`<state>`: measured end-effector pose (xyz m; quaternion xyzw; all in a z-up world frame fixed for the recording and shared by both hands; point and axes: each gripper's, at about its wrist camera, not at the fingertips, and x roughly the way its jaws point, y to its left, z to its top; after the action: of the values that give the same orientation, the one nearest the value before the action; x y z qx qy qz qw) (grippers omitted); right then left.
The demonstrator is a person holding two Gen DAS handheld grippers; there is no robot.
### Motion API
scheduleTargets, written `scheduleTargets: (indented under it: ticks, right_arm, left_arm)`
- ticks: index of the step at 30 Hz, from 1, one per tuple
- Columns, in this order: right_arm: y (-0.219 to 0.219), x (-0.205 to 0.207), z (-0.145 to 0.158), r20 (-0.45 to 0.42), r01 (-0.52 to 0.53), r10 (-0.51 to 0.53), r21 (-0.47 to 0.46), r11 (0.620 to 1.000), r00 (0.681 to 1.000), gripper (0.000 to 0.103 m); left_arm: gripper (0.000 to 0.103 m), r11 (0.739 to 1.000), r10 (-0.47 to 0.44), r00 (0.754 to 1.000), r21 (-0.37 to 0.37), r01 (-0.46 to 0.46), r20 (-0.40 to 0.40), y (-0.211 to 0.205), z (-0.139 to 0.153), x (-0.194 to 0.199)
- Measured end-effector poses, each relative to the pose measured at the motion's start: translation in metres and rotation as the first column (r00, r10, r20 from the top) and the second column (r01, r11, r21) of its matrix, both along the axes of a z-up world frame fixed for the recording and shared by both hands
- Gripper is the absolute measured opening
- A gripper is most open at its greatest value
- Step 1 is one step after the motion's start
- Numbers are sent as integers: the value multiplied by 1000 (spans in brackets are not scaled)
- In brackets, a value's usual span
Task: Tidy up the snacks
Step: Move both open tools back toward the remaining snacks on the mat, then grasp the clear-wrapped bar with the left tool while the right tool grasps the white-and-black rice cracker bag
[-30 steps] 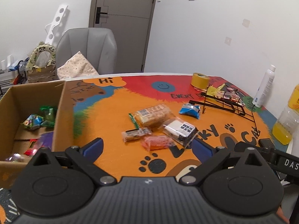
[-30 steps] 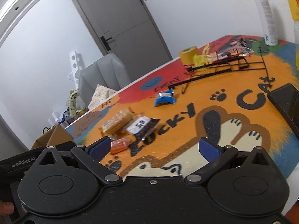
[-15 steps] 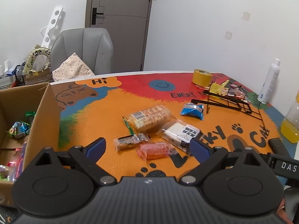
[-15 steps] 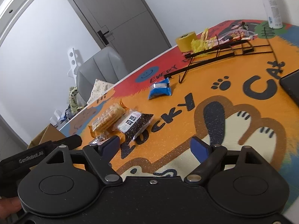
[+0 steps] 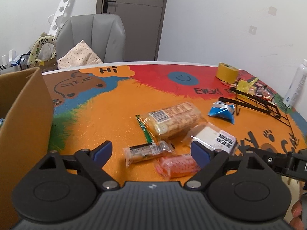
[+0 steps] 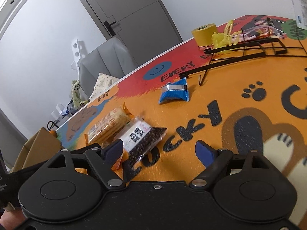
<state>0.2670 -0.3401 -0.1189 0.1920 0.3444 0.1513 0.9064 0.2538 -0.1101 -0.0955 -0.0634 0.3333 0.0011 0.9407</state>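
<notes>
Our left claw (image 5: 151,150) is closing with nothing pinched yet, over the small clear bar (image 5: 146,151) and pink pack (image 5: 177,165) near us on the desk (image 5: 115,115). Our right claw (image 6: 159,149) hangs open. We might grab two snacks together, because they touch.

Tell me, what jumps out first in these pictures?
The bright orange cartoon tablecloth with paw prints and lettering fills both views. Clear-wrapped snack packets lie clustered at its middle, a small blue packet sitting apart nearer the black wire rack. A brown cardboard box stands at the table's left edge.
</notes>
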Motion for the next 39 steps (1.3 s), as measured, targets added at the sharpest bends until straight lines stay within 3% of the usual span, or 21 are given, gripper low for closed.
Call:
scheduleTargets:
  ticks: [10, 13, 18, 20, 23, 26, 28, 30, 31, 39]
  right_arm:
    - [18, 28, 0, 15, -32, 33, -56, 998, 999, 84]
    - [24, 33, 3, 31, -48, 49, -59, 997, 998, 84]
    - [39, 37, 5, 51, -79, 85, -96, 992, 995, 84]
    - [43, 36, 1, 41, -93, 97, -110, 990, 994, 84]
    - [48, 33, -3, 23, -107, 111, -135, 985, 994, 84]
    - [57, 24, -3, 27, -135, 144, -218, 967, 989, 84]
    - [63, 18, -4, 31, -146, 160, -274, 951, 987, 79]
    - [64, 12, -4, 37, -142, 162, -312, 939, 986, 67]
    - [63, 9, -3, 39, -137, 158, -319, 938, 987, 63]
    - [51, -15, -2, 40, -111, 126, -269, 957, 991, 59]
  left_arm:
    - [76, 1000, 21, 999, -15, -21, -35, 0, -19, 22]
    - [71, 1000, 18, 1000, 20, -18, -20, -3, -21, 22]
    - [53, 999, 18, 1000, 27, -18, -19, 2, -20, 20]
    - [50, 1000, 17, 1000, 15, -16, -21, 6, -19, 18]
    - [49, 1000, 19, 1000, 6, -19, -23, 10, -18, 13]
    - [49, 1000, 19, 999, -7, -20, -25, 12, -17, 8]
    - [48, 1000, 22, 999, -20, -22, -27, 14, -16, 5]
    - [48, 999, 27, 999, -28, -27, -20, 16, -13, 0]
    - [48, 999, 27, 1000, -29, -27, -14, 16, -11, -3]
    - [48, 999, 14, 1000, -29, -14, 8, 14, -1, -24]
